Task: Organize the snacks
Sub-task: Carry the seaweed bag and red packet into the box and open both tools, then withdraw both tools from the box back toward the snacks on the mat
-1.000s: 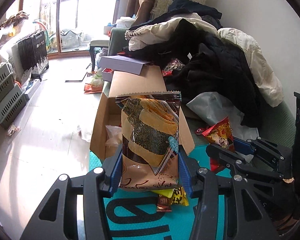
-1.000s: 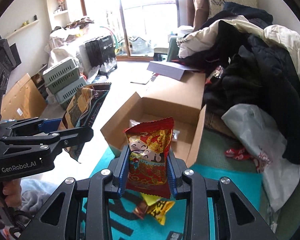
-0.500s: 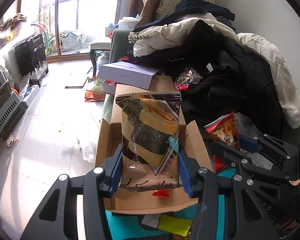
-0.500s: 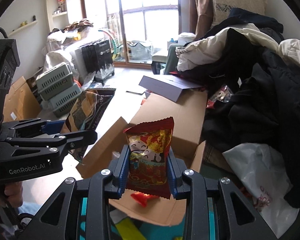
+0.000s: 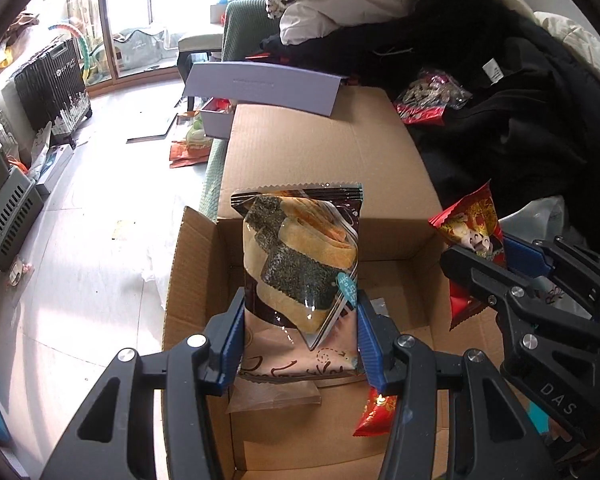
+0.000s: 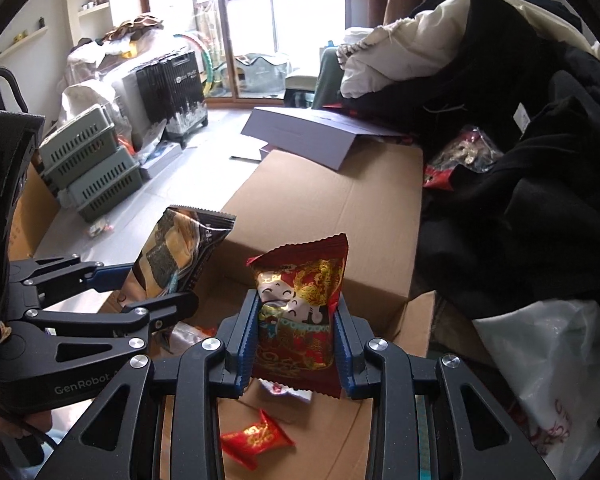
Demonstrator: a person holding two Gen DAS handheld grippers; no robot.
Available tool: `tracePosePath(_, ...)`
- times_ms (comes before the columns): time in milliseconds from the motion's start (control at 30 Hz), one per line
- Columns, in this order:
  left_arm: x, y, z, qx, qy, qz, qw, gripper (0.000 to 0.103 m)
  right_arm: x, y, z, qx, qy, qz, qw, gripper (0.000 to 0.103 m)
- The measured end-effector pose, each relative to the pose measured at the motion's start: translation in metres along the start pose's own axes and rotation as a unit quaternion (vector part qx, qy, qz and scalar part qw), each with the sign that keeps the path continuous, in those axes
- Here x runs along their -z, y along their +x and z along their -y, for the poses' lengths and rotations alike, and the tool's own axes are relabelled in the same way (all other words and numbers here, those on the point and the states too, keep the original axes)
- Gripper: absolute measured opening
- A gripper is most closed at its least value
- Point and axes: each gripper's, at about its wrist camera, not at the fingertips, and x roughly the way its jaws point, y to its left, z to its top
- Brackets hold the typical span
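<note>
My left gripper [image 5: 300,340] is shut on a brown seaweed-roll snack bag [image 5: 300,264], held upright over the open cardboard box [image 5: 192,280]. My right gripper [image 6: 296,344] is shut on a red and gold snack bag [image 6: 300,304], also above the box [image 6: 412,320]. In the left wrist view the right gripper [image 5: 496,260] shows at the right with its red bag [image 5: 472,232]. In the right wrist view the left gripper [image 6: 140,288] shows at the left with its bag [image 6: 176,256]. A small red packet [image 6: 256,438] and a clear wrapper [image 5: 276,396] lie on the box floor.
The box's far flap [image 5: 320,160] lies open toward a grey flat box [image 5: 260,86]. A heap of black and cream clothes [image 5: 500,100] fills the right side, with a snack pack [image 5: 432,96] on it. A white plastic bag [image 6: 548,360] lies right of the box. Crates [image 6: 92,172] stand on the floor at left.
Both grippers have moved forward with their bags, from over the teal mat to above the inside of the cardboard box. Both stay shut.
</note>
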Motion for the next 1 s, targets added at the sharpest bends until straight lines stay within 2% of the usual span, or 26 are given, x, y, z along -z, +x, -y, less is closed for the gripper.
tracePosePath(167, 0.005, 0.022, 0.006, -0.018, 0.019, -0.025, 0.9994, 0.049, 0.009, 0.026, 0.003, 0.009, -0.010, -0.024, 1.000, 0.033)
tracePosePath(300, 0.008, 0.030, 0.004, 0.004, 0.004, -0.043, 0.9991, 0.051, 0.019, 0.037, 0.006, 0.009, -0.002, -0.050, 0.999, 0.035)
tracePosePath(467, 0.016, 0.029, 0.007, -0.029, 0.005, -0.056, 0.9980, 0.051, 0.024, 0.031, 0.008, 0.034, 0.000, -0.057, 0.998, 0.037)
tracePosePath(533, 0.019, 0.021, 0.009, -0.033, 0.007, -0.054, 0.9980, 0.052, 0.025, 0.025, 0.007, 0.044, -0.003, -0.059, 0.997, 0.050)
tracePosePath(600, 0.019, 0.011, 0.012, -0.038, 0.007, -0.051, 0.9980, 0.059, 0.024, 0.017, 0.005, 0.044, -0.003, -0.055, 0.998, 0.050)
tracePosePath(733, 0.014, -0.016, 0.015, -0.043, 0.004, -0.034, 0.9985, 0.059, 0.018, -0.006, -0.001, 0.046, -0.003, -0.044, 0.998, 0.050)
tracePosePath(1000, -0.001, -0.091, 0.018, -0.048, 0.001, 0.022, 0.9986, 0.059, -0.007, -0.074, -0.022, 0.050, -0.014, 0.003, 0.999, 0.050)
